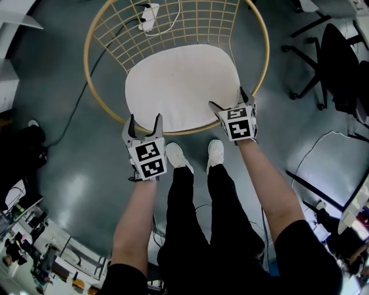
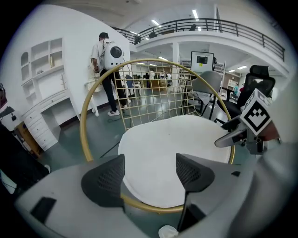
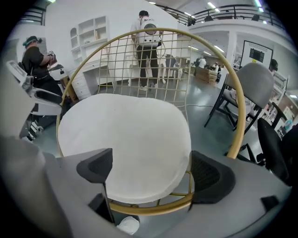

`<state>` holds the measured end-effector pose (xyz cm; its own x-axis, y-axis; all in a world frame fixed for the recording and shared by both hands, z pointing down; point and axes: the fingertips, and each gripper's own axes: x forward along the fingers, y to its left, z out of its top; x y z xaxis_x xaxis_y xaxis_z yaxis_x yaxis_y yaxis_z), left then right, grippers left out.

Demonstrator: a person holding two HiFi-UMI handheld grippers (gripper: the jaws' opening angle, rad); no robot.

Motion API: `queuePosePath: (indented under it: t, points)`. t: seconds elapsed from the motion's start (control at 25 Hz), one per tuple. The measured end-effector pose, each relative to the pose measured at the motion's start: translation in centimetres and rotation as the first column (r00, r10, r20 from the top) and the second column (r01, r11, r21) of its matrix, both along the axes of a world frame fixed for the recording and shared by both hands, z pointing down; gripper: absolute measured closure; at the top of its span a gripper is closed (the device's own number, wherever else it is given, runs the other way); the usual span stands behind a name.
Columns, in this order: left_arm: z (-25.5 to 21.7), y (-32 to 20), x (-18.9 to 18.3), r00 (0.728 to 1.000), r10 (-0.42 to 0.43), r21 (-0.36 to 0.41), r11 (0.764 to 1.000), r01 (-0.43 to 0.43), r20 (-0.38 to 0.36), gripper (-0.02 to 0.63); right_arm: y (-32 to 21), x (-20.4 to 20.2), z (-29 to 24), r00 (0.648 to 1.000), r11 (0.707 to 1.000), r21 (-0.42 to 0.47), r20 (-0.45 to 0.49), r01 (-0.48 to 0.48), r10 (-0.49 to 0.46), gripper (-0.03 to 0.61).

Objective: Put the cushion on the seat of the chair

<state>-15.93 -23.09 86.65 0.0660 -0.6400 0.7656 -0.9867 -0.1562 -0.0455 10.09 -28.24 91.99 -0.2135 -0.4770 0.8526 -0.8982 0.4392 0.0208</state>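
Note:
A round white cushion lies flat on the seat of the gold wire chair, inside its hoop frame. My left gripper hovers at the chair's near left rim, jaws open and empty. In the left gripper view the cushion shows between the spread pads of that gripper. My right gripper is over the cushion's near right edge, also open. In the right gripper view its pads stand wide apart above the cushion and the gold rim, touching neither.
My white shoes stand just in front of the chair. A power strip with cable lies on the floor behind the wire back. Black office chairs stand at right. A person with a backpack stands beyond the chair.

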Motion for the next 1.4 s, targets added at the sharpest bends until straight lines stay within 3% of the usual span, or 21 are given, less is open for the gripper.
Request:
queuePosePath:
  t: [0.2, 0.32, 0.36, 0.44, 0.52, 0.56, 0.6, 0.92, 1.2, 1.4]
  points:
    - [-1.3, -0.1, 0.2, 1.0, 0.007, 0.019, 1.0, -0.007, -0.008, 0.287, -0.5, -0.5, -1.4, 1.0, 0.998, 0.055, 0.002, 0.022, -0.022, 0.038]
    - [-2.3, -0.4, 0.2, 1.0, 0.003, 0.031, 1.0, -0.003, -0.011, 0.319, -1.1, -1.7, -3.1, 0.997, 0.995, 0.092, 0.065, 0.041, -0.047, 0.046]
    - [-2.8, -0.5, 0.2, 1.0, 0.001, 0.037, 0.999, 0.0, -0.012, 0.34, -1.1, -2.2, -3.9, 0.994, 0.994, 0.095, 0.1, 0.045, -0.055, 0.081]
    - [-4.0, -0.8, 0.2, 1.0, -0.008, 0.053, 0.999, 0.008, -0.007, 0.406, -1.1, -3.2, -5.6, 0.982, 0.995, 0.091, 0.176, 0.05, -0.065, 0.182]
    - [-5.5, -1.0, 0.5, 1.0, -0.011, 0.07, 0.997, 0.012, -0.014, 0.542, -0.9, -4.0, -7.6, 0.968, 0.995, 0.087, 0.238, 0.058, -0.077, 0.501]
    - [-6.4, -1.1, 0.8, 1.0, -0.005, 0.074, 0.997, 0.007, -0.031, 0.573, -0.8, -4.4, -8.8, 0.96, 0.993, 0.092, 0.265, 0.069, -0.091, 0.567]
    - [-7.4, -1.2, 1.3, 0.999, 0.006, 0.077, 0.997, -0.002, -0.051, 0.595, -0.7, -4.8, -10.1, 0.953, 0.991, 0.105, 0.283, 0.082, -0.109, 0.568]
    - [-19.1, -0.6, 5.6, 0.988, 0.098, 0.169, 0.983, -0.077, -0.118, 0.597, 0.5, -6.6, -23.2, 0.909, 0.958, 0.222, 0.335, 0.18, -0.248, 0.567]
    - [-31.1, 2.0, 7.4, 0.98, 0.103, 0.25, 0.966, -0.058, -0.169, 0.597, 2.8, -6.3, -36.3, 0.871, 0.932, 0.309, 0.385, 0.19, -0.305, 0.567]
    - [-38.8, 4.4, 8.2, 0.98, 0.111, 0.313, 0.948, -0.055, -0.164, 0.597, 5.1, -6.2, -44.6, 0.834, 0.901, 0.385, 0.414, 0.202, -0.364, 0.568]
